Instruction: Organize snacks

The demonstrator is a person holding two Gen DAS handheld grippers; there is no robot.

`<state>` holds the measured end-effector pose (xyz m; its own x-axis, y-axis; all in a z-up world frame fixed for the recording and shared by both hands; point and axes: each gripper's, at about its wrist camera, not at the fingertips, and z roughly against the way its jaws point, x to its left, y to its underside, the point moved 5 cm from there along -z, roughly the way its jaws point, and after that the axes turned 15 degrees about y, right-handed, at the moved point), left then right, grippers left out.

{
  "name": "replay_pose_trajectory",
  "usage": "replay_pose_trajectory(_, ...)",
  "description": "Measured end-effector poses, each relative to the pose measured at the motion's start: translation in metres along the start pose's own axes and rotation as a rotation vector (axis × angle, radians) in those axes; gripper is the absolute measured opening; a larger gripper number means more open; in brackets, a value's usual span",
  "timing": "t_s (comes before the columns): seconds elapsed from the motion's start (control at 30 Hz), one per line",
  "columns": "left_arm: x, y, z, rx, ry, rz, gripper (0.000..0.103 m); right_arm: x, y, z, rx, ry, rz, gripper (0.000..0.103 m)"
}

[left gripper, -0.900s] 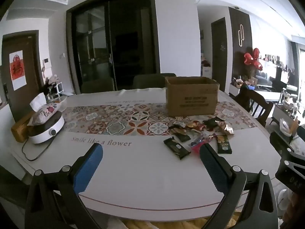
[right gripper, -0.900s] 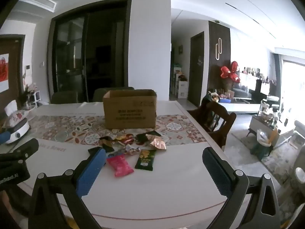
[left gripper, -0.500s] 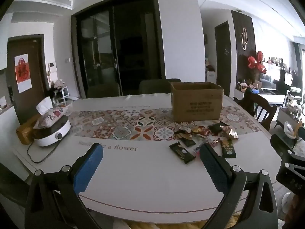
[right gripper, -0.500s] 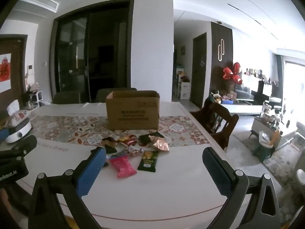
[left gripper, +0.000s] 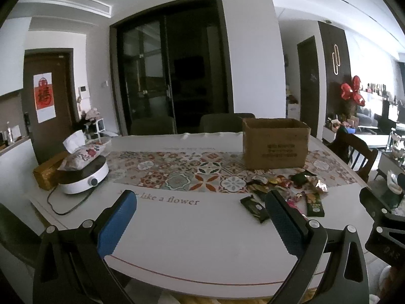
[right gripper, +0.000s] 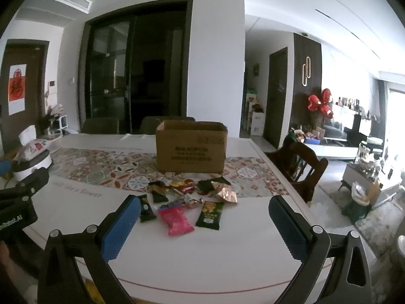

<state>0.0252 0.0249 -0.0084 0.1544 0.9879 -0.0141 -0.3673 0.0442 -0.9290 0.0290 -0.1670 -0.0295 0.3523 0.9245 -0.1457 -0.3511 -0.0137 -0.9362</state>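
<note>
Both the left gripper and right gripper hover with fingers spread wide and empty above the white table's near edge, the snack packets scattered just beyond the right one, before the open cardboard box.

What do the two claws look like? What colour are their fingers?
Both look alike. The left claw and right claw each have a black plastic frame with silver screws, and two flat fingers covered in bumpy blue rubber pads. White lettering marks the left claw's black body, seen in the right view. No cables or sleeves are visible.
</note>
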Motion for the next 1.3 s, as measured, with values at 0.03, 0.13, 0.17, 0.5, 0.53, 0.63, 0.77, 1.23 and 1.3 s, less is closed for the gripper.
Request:
replay_pose_trajectory(0.03, 0.0004, 0.0003, 0.0004, -0.001, -0.002, 0.001, 0.103, 0.0004, 0.0003, 0.0003, -0.001, -0.002, 0.002, 0.102)
replay_pose_trajectory(0.13, 0.0009, 0.0009, 0.0009, -0.003, -0.003, 0.002, 0.103, 0.0013, 0.0008, 0.0020, -0.007, -0.003, 0.007, 0.102)
replay_pose_trajectory(0.17, 0.0011, 0.0006, 0.0008, -0.003, -0.003, 0.003, 0.103, 0.0013, 0.0006, 0.0019, -0.009, -0.003, 0.007, 0.102)
replay_pose_trajectory(0.5, -0.0005, 0.0005, 0.0040, -0.021, -0.014, -0.007, 0.103, 0.0004, -0.0019, 0.0048, -0.021, 0.000, 0.003, 0.102)
replay_pose_trajectory(0.53, -0.0005, 0.0004, 0.0041, -0.021, -0.014, -0.008, 0.103, -0.0001, -0.0017, 0.0056, -0.023, 0.000, 0.001, 0.102)
replay_pose_trajectory(0.63, -0.0007, 0.0003, 0.0042, -0.020, -0.013, -0.007, 0.103, -0.0007, -0.0020, 0.0060, -0.024, 0.000, 0.001, 0.102)
replay_pose_trajectory(0.77, -0.0006, 0.0002, 0.0044, -0.020, -0.015, -0.008, 0.103, -0.0007, -0.0021, 0.0060, -0.023, 0.000, 0.001, 0.102)
replay_pose_trajectory(1.23, -0.0002, 0.0005, 0.0042, -0.019, -0.014, -0.008, 0.103, -0.0015, -0.0019, 0.0062, -0.025, 0.001, -0.001, 0.102)
replay_pose_trajectory(1.3, -0.0003, 0.0004, 0.0048, -0.020, -0.014, -0.008, 0.103, -0.0011, -0.0016, 0.0058, -0.024, 0.001, -0.002, 0.102)
